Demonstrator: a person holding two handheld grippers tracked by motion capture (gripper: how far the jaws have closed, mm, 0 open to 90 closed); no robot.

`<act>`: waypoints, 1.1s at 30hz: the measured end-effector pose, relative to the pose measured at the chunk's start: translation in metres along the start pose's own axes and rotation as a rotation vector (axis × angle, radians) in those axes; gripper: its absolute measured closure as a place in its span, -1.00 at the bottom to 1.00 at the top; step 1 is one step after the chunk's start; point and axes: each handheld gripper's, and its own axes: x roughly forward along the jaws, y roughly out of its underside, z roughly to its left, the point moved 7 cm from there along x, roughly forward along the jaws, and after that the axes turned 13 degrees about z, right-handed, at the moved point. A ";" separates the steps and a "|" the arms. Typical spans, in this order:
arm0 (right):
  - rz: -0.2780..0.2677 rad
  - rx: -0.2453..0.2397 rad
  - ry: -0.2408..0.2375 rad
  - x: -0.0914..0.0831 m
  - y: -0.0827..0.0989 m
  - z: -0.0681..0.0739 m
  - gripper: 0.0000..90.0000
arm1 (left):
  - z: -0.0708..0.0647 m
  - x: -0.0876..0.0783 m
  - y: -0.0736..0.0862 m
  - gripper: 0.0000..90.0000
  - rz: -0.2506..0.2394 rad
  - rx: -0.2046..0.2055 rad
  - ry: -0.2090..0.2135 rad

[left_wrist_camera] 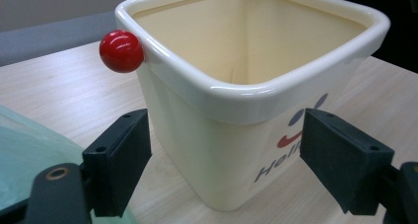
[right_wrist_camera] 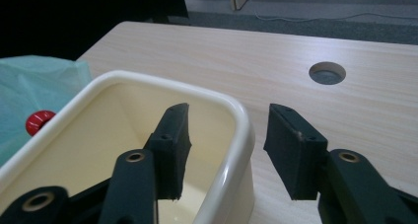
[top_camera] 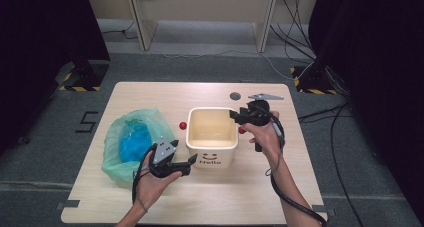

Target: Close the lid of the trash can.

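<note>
The right gripper [right_wrist_camera: 224, 150] has its jaws apart astride the far right rim of the cream bin [top_camera: 211, 143], not pressing it. The left gripper [left_wrist_camera: 224, 160] stands open around the bin's front left corner. The bin sits mid-table, its inside bare; a green bag [top_camera: 131, 142] holding something blue lies by the left edge.

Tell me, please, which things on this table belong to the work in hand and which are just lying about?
In the job:
- cream bin, with red knobs
- right gripper, open, jaws astride the bin's rim
- left gripper, open, jaws either side of a bin corner, not touching

Lying about:
- green bag with something blue inside
- round hole in the table top
</note>
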 end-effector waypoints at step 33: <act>-0.115 0.067 -0.055 -0.042 0.058 -0.033 -0.39 | -0.025 -0.009 0.038 -0.65 -0.024 -0.026 0.187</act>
